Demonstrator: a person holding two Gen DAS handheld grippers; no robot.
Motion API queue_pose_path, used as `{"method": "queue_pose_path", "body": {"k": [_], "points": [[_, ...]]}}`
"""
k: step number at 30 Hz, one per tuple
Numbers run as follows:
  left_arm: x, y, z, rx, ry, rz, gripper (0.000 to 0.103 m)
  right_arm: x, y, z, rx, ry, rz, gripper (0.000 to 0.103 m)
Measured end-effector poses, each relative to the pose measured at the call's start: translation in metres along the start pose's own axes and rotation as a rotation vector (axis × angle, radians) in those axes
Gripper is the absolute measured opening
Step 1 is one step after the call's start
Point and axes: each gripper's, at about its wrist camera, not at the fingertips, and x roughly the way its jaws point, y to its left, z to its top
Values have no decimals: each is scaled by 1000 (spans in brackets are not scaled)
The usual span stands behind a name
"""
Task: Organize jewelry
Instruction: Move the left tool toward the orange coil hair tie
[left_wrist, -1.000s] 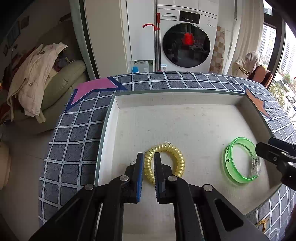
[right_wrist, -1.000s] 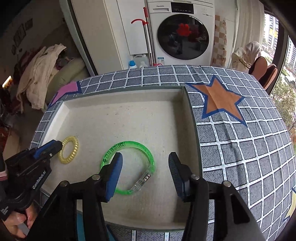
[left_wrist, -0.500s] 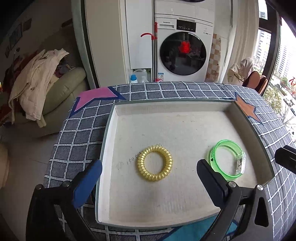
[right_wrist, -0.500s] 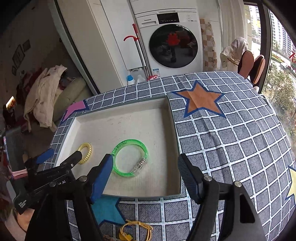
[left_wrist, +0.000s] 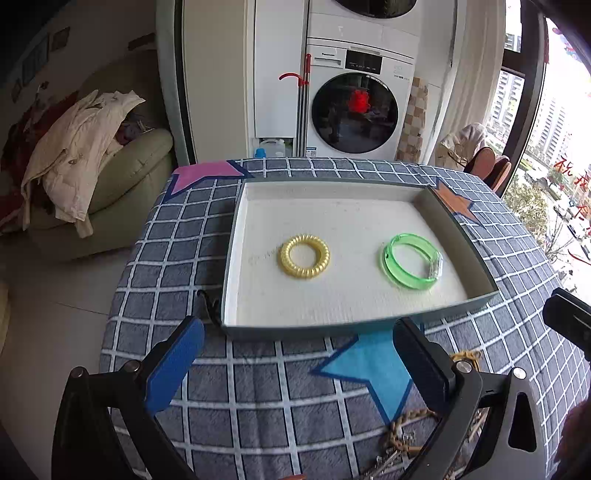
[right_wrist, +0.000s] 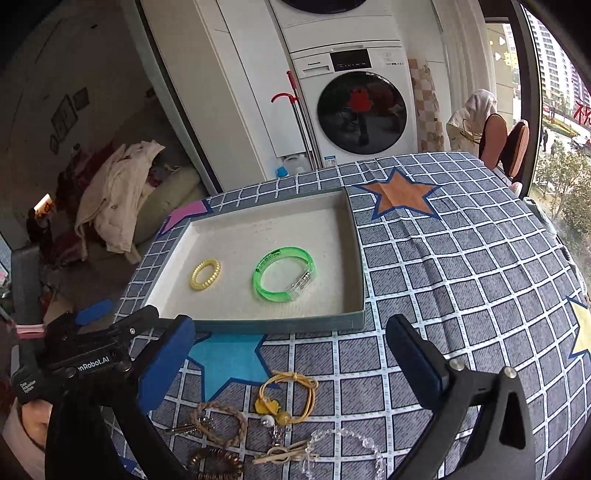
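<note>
Both tongs, left gripper (left_wrist: 295, 363) and right gripper (right_wrist: 291, 356), gape empty; tray (left_wrist: 458, 225) holds yellow coil (left_wrist: 304, 256) and green bangle (left_wrist: 410, 266).

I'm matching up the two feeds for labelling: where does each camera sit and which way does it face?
Left wrist: on the left gripper, looking down over the tray; its open fingers show.
Right wrist: on the right gripper, facing the tray from its right, loose bracelets below; the left gripper shows.
Shared: yellow ring, green bangle, washing machine.
</note>
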Motion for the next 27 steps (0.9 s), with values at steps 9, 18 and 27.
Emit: {"method": "queue_pose_path", "body": {"k": [9,18,27], "points": [[-38,6,-57,-8,-2,73,103,-29,8,-45,-35,51,-25,103],[-54,-2,-116,-3,75,39,103,-49,-3,-94,-64,102,-91,103],[-66,5,-138,-23,86,50,103,-69,-25,-119,-7,109,-134,103]]}}
